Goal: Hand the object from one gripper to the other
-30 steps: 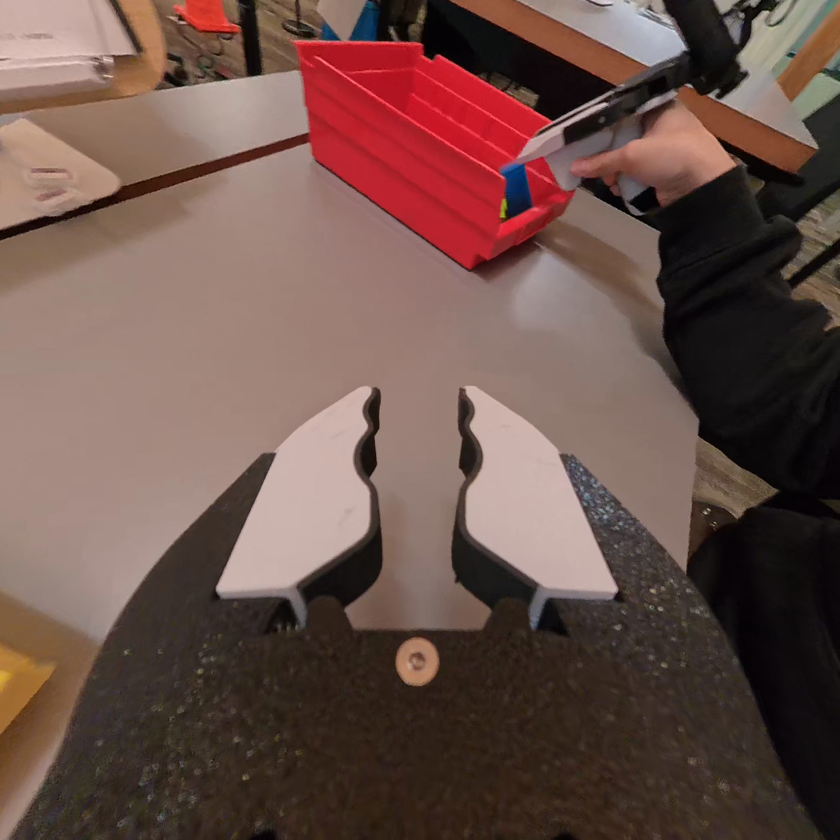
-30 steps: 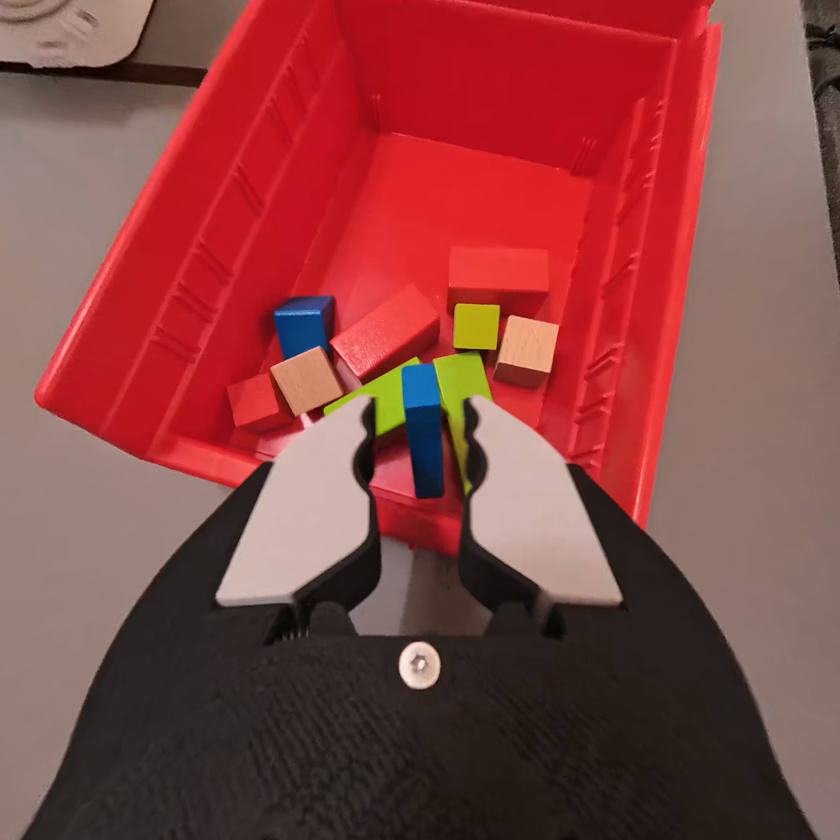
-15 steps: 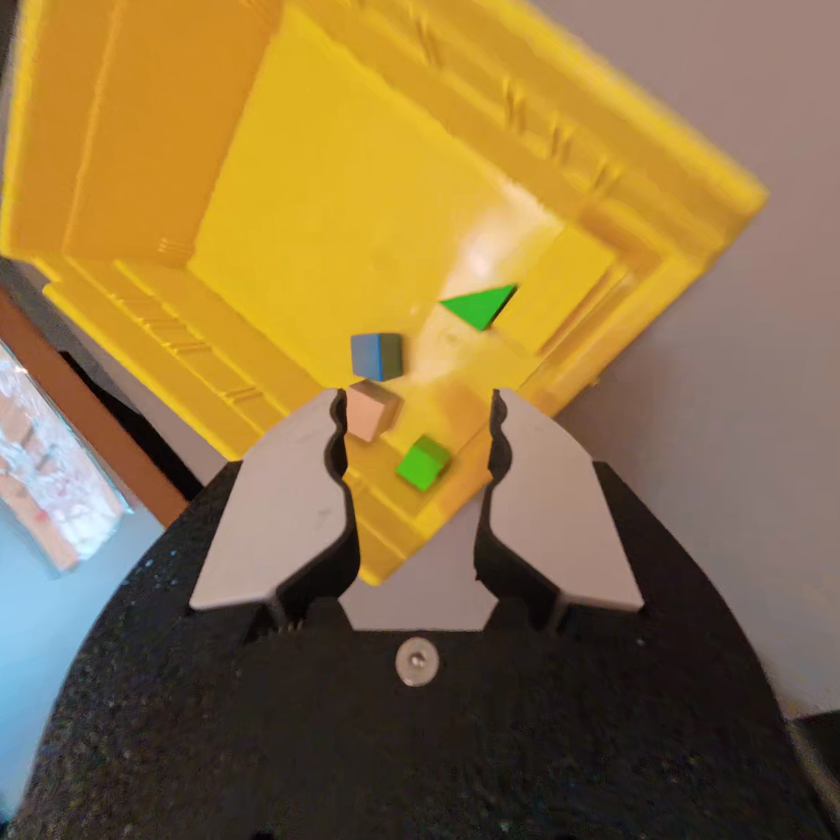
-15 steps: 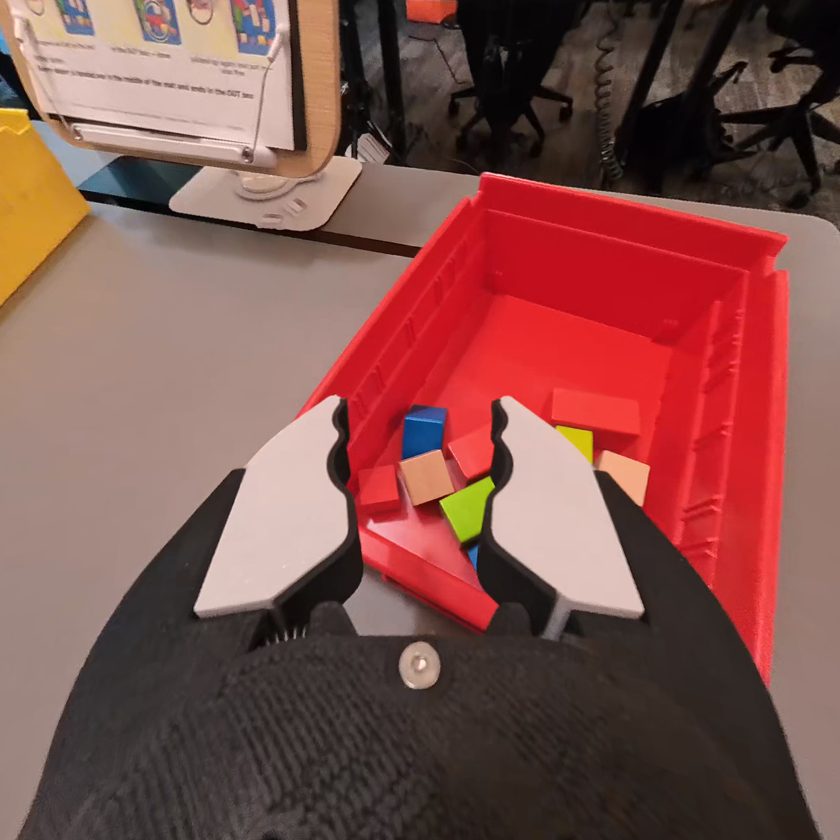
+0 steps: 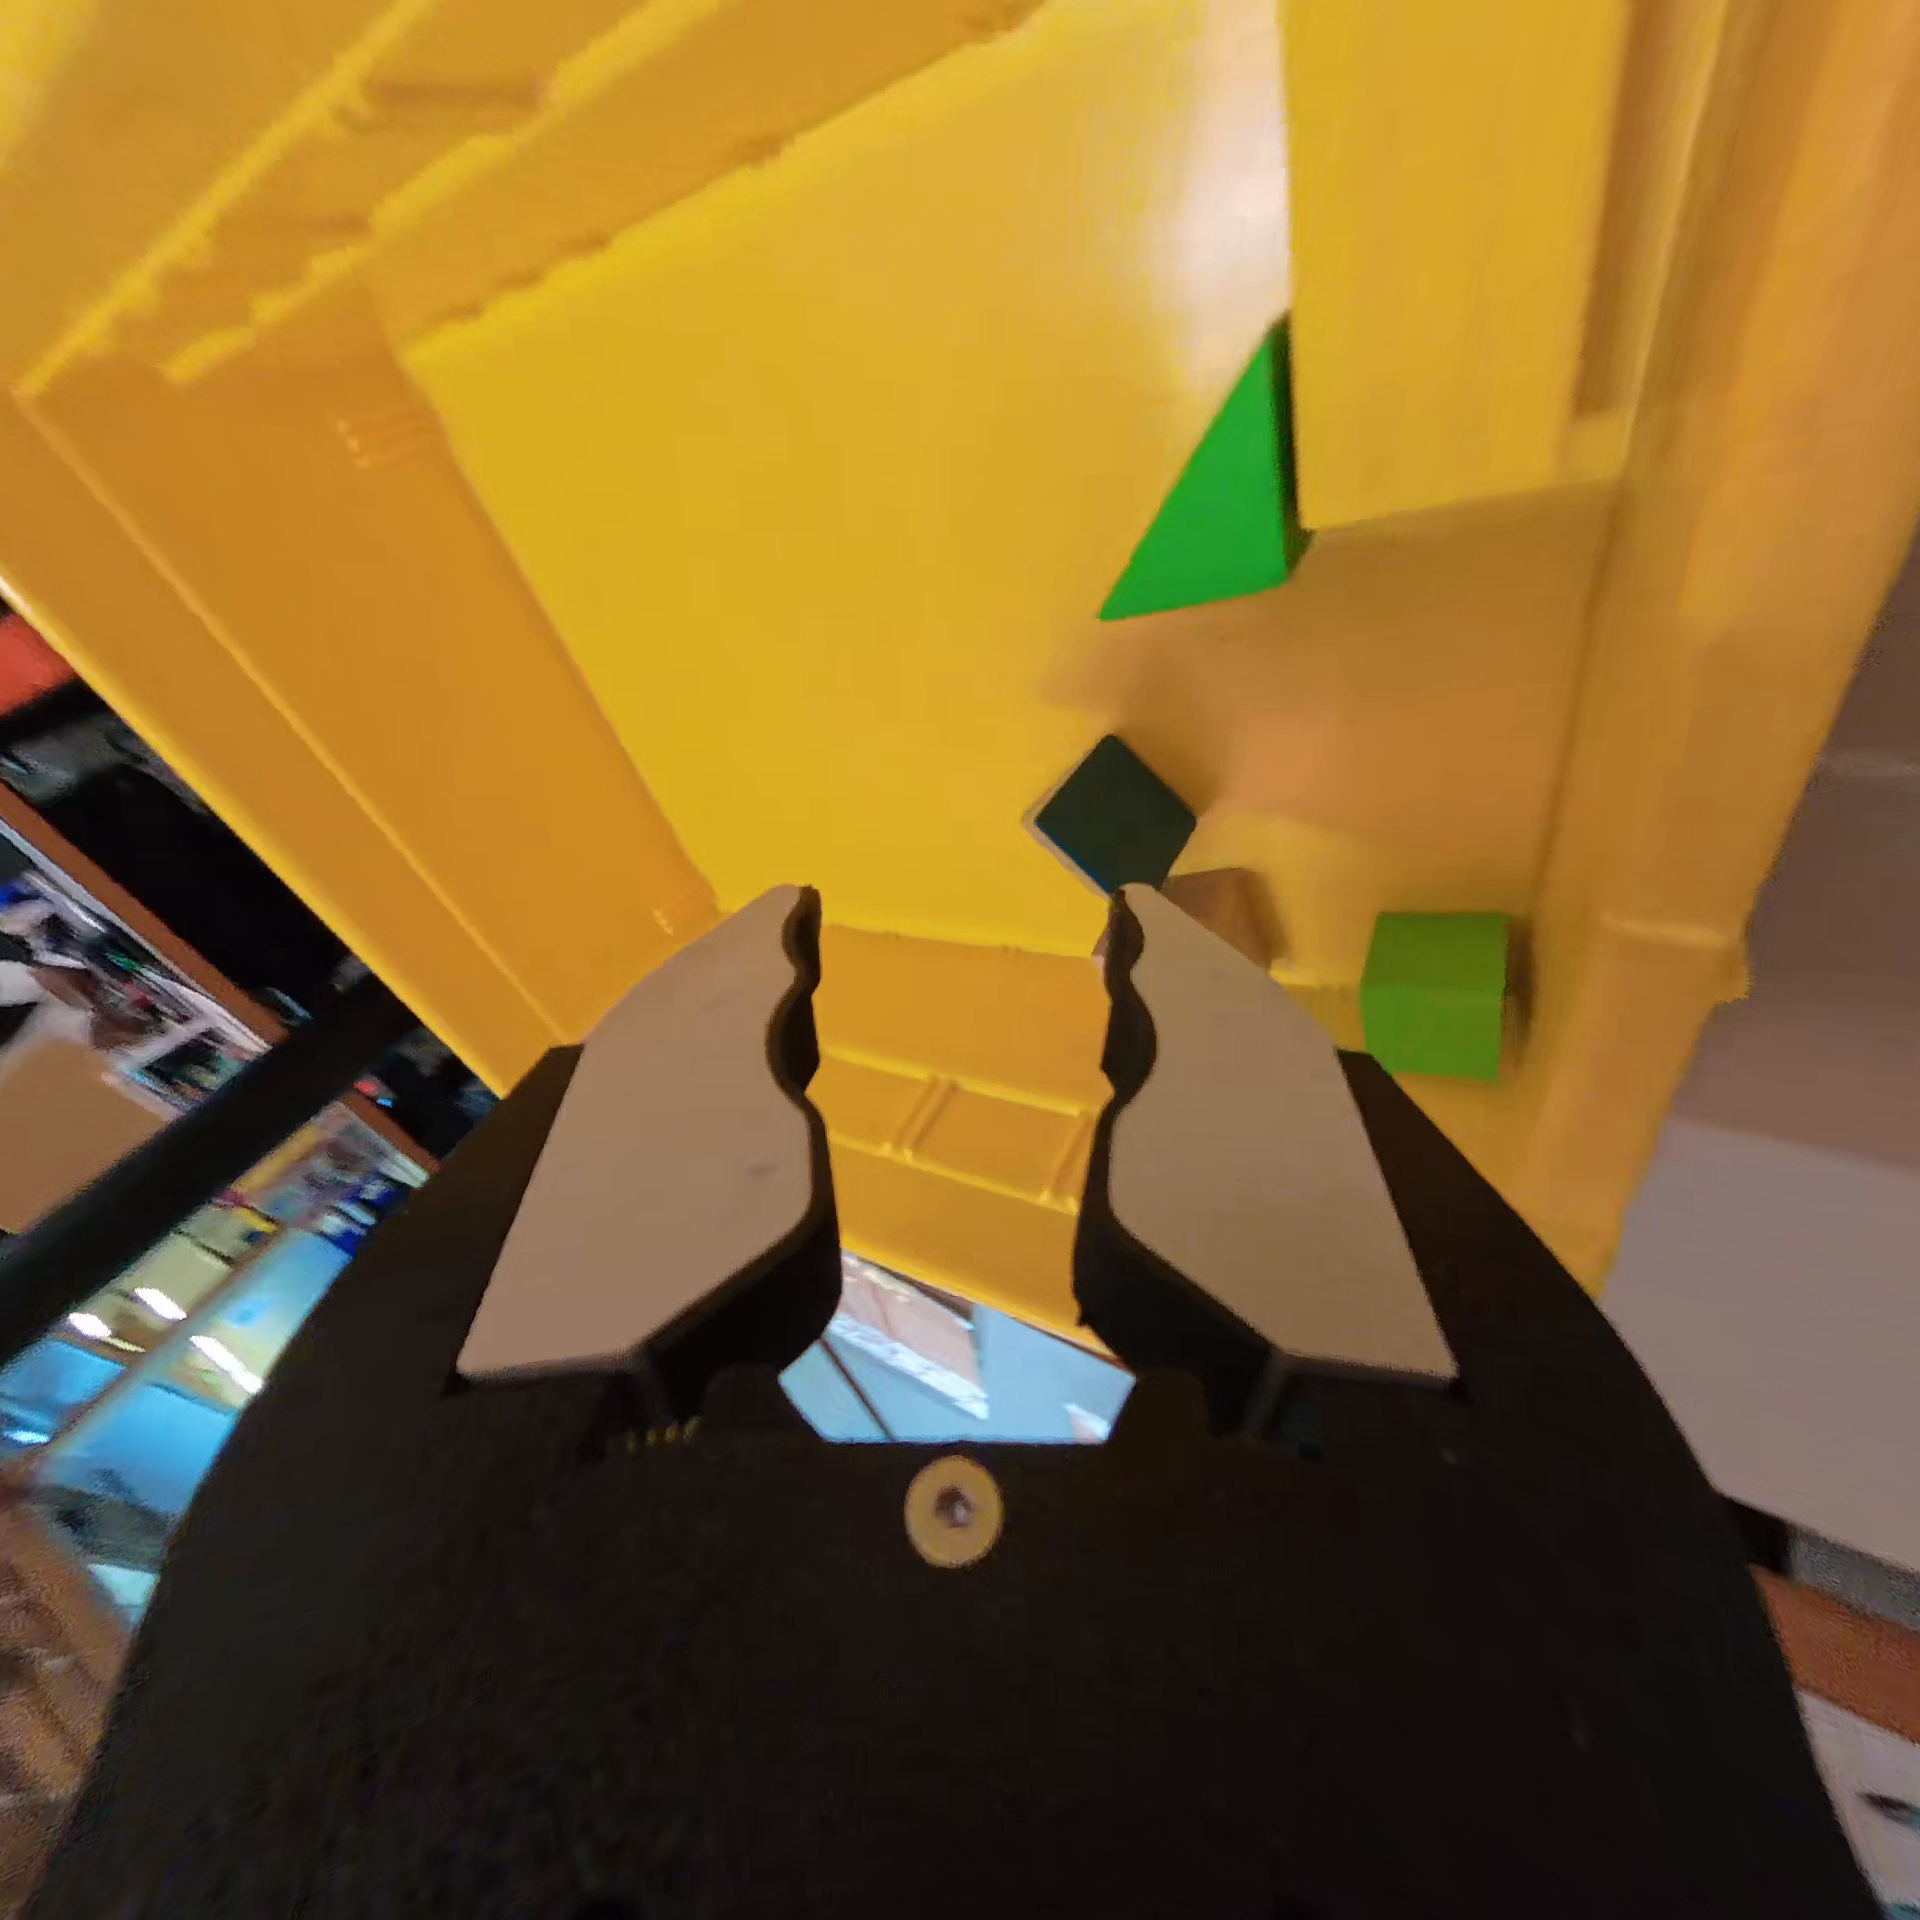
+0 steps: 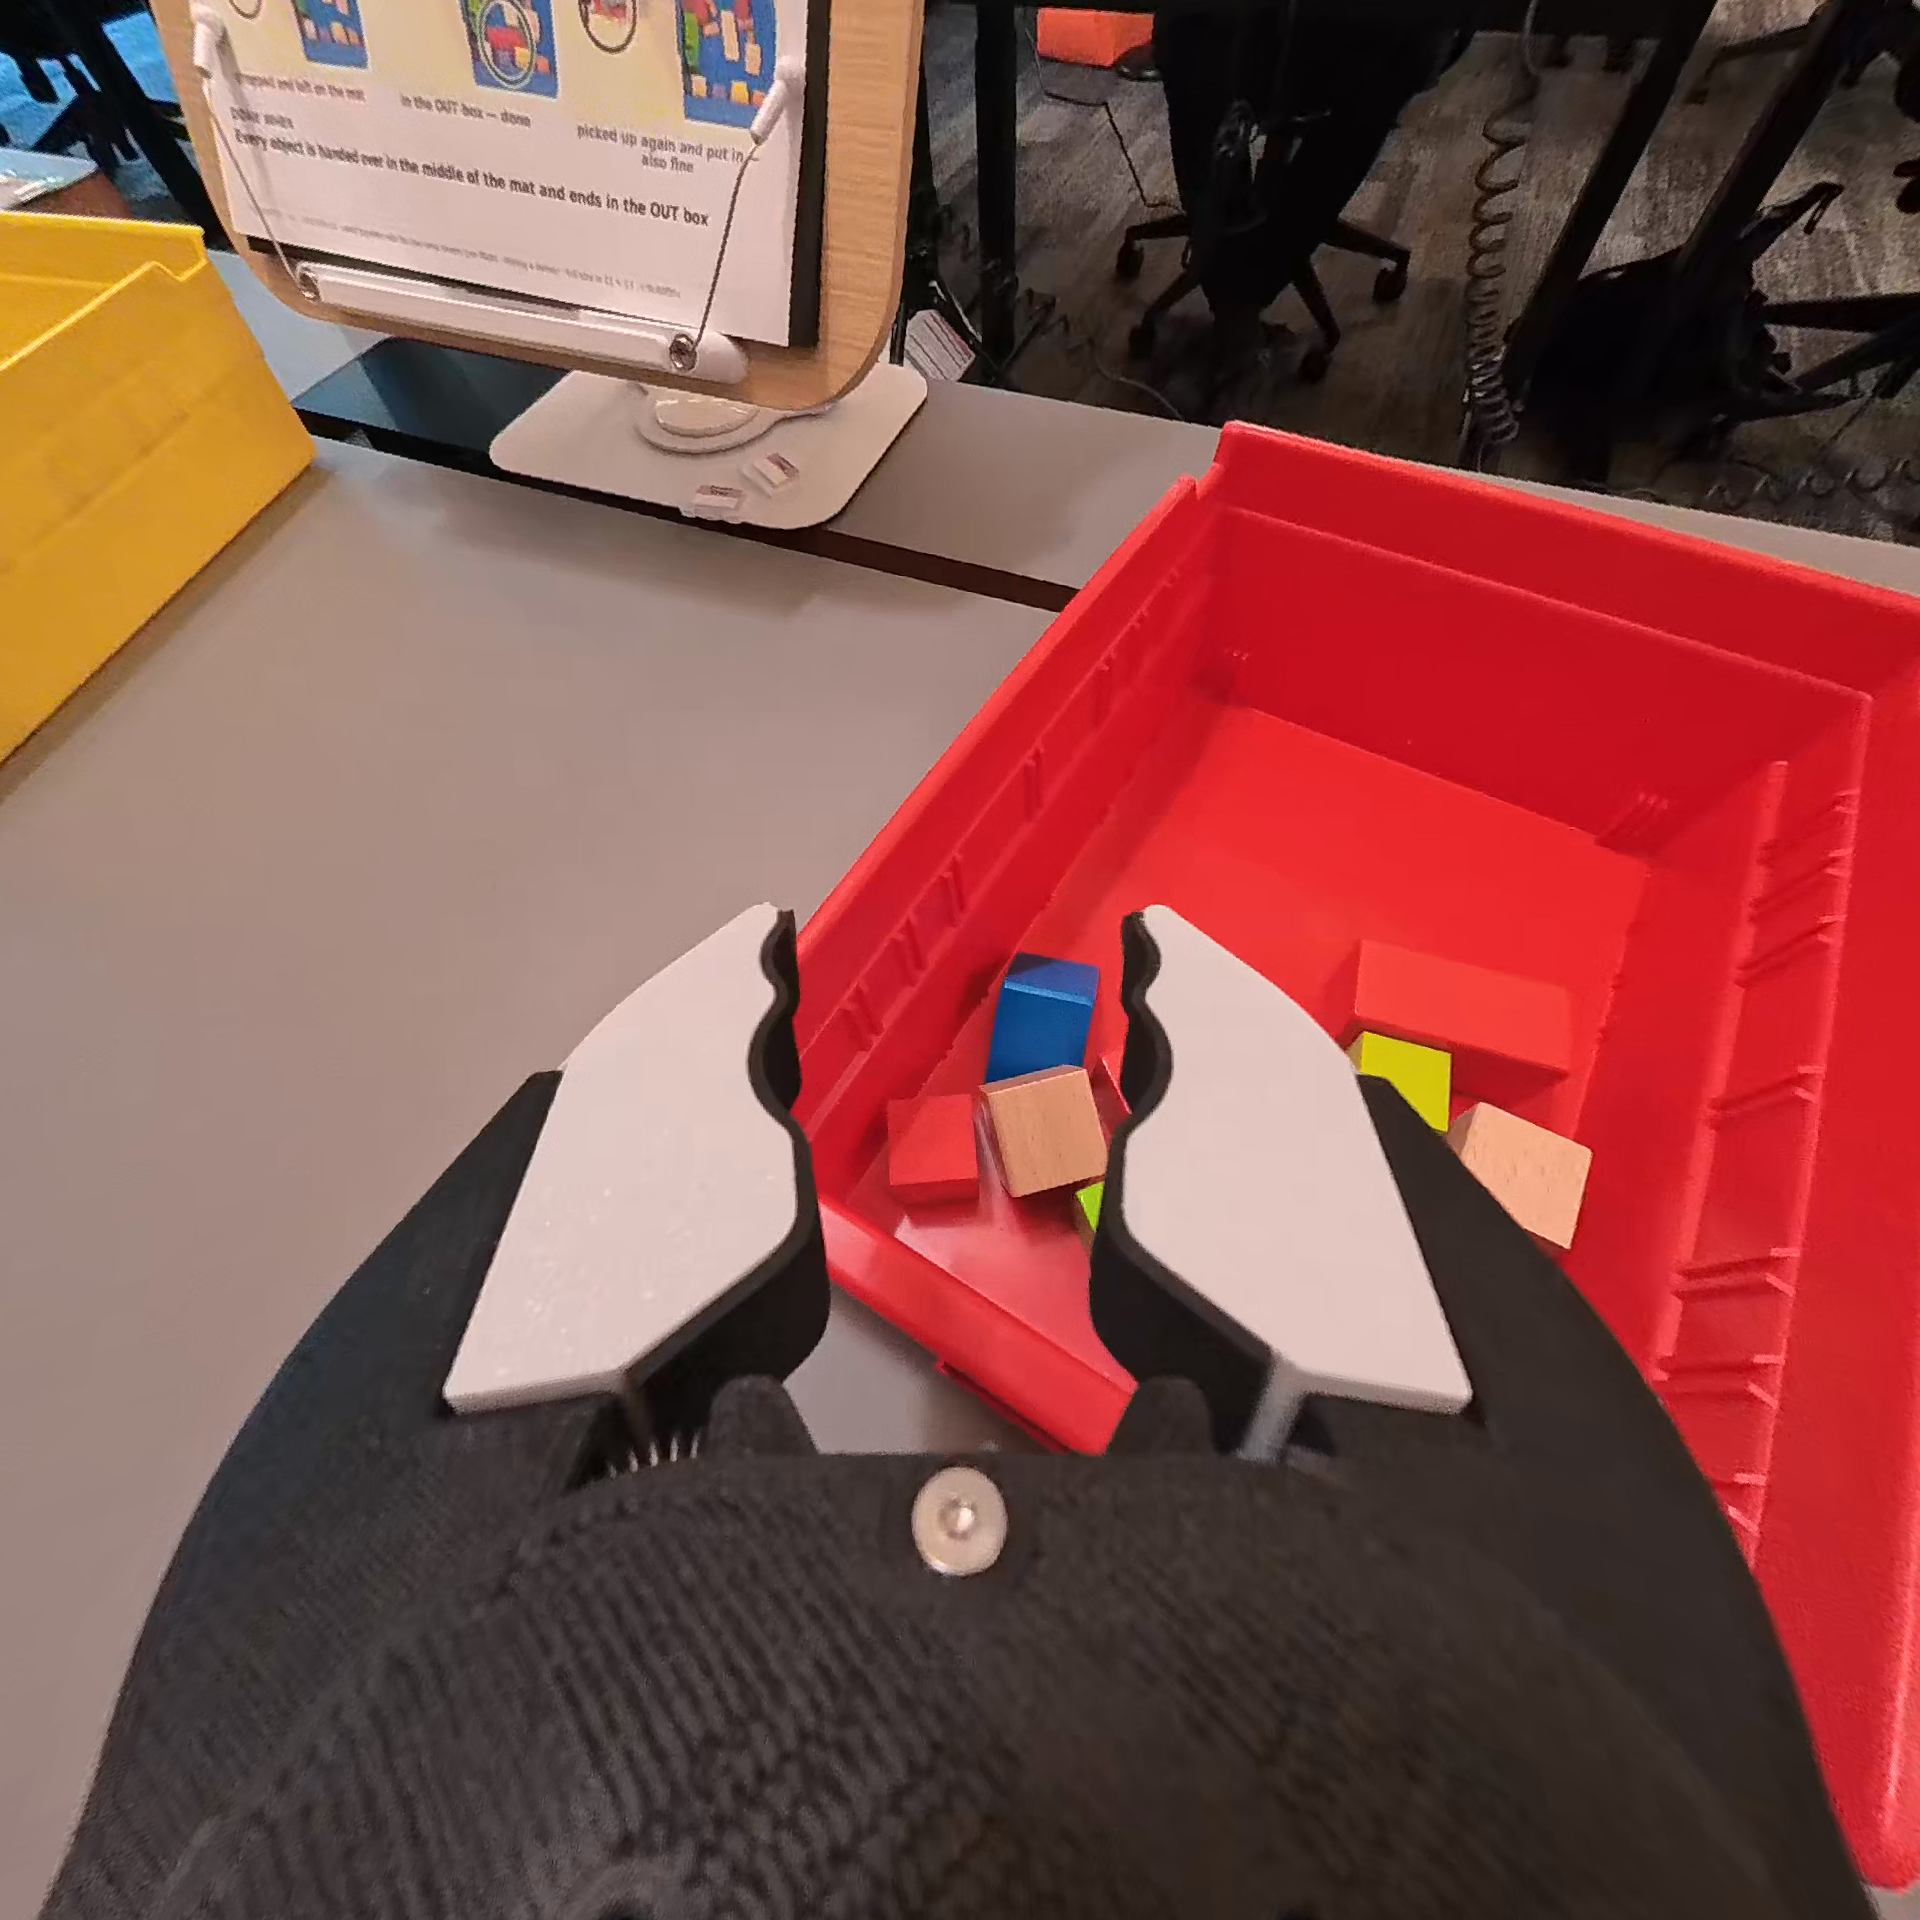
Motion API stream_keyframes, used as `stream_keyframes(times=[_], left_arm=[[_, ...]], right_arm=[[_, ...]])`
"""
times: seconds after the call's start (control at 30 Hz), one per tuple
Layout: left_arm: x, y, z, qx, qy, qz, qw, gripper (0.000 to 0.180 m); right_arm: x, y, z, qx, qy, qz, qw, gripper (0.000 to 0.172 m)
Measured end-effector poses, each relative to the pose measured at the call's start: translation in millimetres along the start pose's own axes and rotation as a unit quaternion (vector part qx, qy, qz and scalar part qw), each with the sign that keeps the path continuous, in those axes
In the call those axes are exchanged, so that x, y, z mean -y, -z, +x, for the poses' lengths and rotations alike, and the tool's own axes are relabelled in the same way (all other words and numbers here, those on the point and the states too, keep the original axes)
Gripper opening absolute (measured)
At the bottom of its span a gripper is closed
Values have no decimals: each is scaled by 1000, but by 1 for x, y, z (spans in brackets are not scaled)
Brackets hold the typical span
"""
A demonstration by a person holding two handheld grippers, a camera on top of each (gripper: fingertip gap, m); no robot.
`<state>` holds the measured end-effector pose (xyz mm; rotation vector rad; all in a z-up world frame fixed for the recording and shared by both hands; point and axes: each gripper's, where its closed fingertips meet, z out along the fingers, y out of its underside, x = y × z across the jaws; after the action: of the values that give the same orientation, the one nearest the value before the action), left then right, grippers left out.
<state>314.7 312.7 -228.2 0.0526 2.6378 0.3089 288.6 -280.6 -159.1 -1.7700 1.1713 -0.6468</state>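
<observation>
The red bin holds the supply of blocks, so the right gripper hangs over its near corner, fingers apart and empty, likely choosing the next block such as the blue block. The left gripper, fingers also apart and empty, faces the yellow bin, where delivered blocks lie

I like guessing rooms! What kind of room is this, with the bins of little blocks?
Probably an office or lab used as a workspace. A grey table holds a red bin of coloured blocks and a stand with an instruction sheet; office chairs and cables stand on carpet behind.
</observation>
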Motion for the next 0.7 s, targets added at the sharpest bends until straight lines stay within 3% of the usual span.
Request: stream_keyframes(times=[0.1,0.17,0.33,0.7], left_arm=[[-3,1,2,25,-63,-10,998,38],[-11,0,1,38,-94,-28,994,15],[-9,0,29,-93,-59,15,994,34],[-12,-18,30,-129,-156,-38,979,47]], right_arm=[[-2,-1,3,-4,-4,-3,1000,60],[-3,-1,5,-5,-8,-2,1000,60],[-4,-5,5,1,-21,1,1000,61],[-10,-7,12,-16,-18,-12,1000,62]])
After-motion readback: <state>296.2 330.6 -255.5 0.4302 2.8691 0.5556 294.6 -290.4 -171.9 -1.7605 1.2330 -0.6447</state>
